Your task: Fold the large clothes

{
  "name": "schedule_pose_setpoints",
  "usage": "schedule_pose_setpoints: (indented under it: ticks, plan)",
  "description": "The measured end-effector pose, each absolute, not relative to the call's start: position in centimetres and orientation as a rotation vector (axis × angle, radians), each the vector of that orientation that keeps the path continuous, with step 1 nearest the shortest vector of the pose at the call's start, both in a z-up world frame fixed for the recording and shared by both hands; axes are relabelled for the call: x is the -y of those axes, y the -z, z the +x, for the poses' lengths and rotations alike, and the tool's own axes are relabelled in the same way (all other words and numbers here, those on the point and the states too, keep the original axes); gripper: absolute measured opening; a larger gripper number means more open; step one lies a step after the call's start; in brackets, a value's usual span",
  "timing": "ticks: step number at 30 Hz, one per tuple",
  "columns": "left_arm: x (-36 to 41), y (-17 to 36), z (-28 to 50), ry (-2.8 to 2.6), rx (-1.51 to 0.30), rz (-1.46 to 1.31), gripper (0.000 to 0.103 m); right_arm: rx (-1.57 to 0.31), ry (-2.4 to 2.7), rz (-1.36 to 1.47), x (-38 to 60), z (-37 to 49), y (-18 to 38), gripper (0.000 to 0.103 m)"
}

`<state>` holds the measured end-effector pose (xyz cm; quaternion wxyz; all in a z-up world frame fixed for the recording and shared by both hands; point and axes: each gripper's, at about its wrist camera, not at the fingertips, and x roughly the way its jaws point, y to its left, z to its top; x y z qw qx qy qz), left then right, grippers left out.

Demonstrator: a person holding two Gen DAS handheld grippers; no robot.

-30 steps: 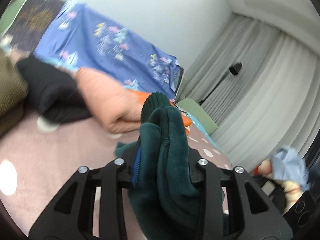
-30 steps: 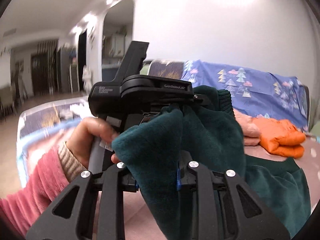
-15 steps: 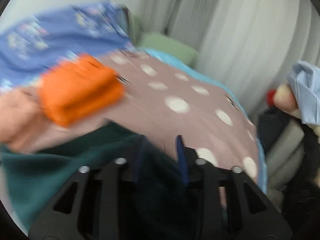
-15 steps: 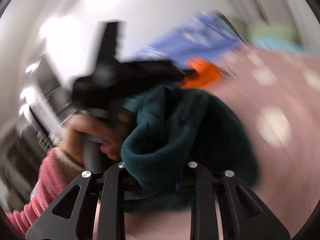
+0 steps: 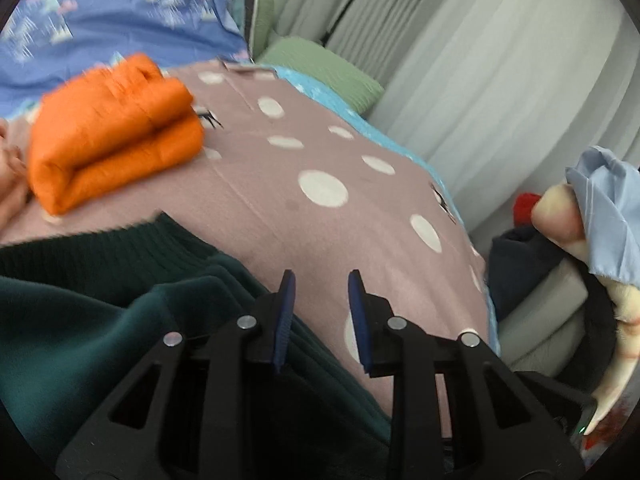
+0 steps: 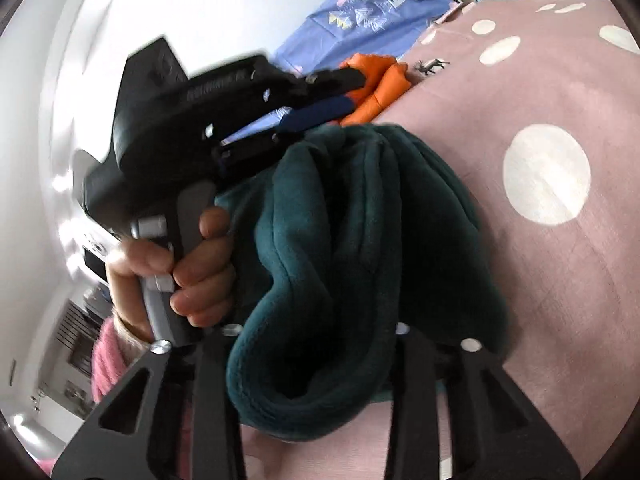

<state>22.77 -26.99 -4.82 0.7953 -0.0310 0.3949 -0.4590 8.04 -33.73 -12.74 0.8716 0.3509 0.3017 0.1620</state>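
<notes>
A dark green fleece garment (image 5: 100,312) lies on the pink dotted bedspread (image 5: 320,152). My left gripper (image 5: 320,316) is open and empty just above the garment's right edge. In the right wrist view my right gripper (image 6: 316,344) is shut on a thick bunched fold of the green garment (image 6: 360,248), which hides its fingertips. The left gripper (image 6: 320,96) shows there too, held by a hand, with its blue pads apart above the fabric.
A folded orange jacket (image 5: 112,128) lies on the bed at the far left. A blue patterned cover (image 5: 120,12) and a green pillow (image 5: 320,68) sit behind it. Grey curtains (image 5: 480,60) hang at the right. Loose clothes (image 5: 608,216) pile at the bed's right side.
My left gripper has let go of the green garment and opened, swinging toward the bed's far side. My right gripper has kept its hold and tilted down toward the bedspread.
</notes>
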Motion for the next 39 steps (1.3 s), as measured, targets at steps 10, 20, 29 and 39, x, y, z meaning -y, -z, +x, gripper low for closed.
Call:
schedule_pose_setpoints:
  ticks: [10,20,29,39]
  plan:
    - [19.2,-5.1,18.5,0.826,-0.569,0.19,0.053,-0.54,-0.259,0.611,36.5,7.6,8.6,0.028]
    - [25.3,6.8,21.9,0.665,-0.743,0.642,0.052,-0.719,-0.158,0.649,37.1,7.8,14.9,0.051]
    - [26.4,7.1,22.1,0.63,-0.74,0.682,0.054,-0.421,-0.156,0.45,36.6,2.6,7.0,0.045]
    - [26.1,6.8,20.9,0.556,-0.639,0.661,0.054,-0.663,-0.011,0.303,32.4,9.8,14.1,0.013]
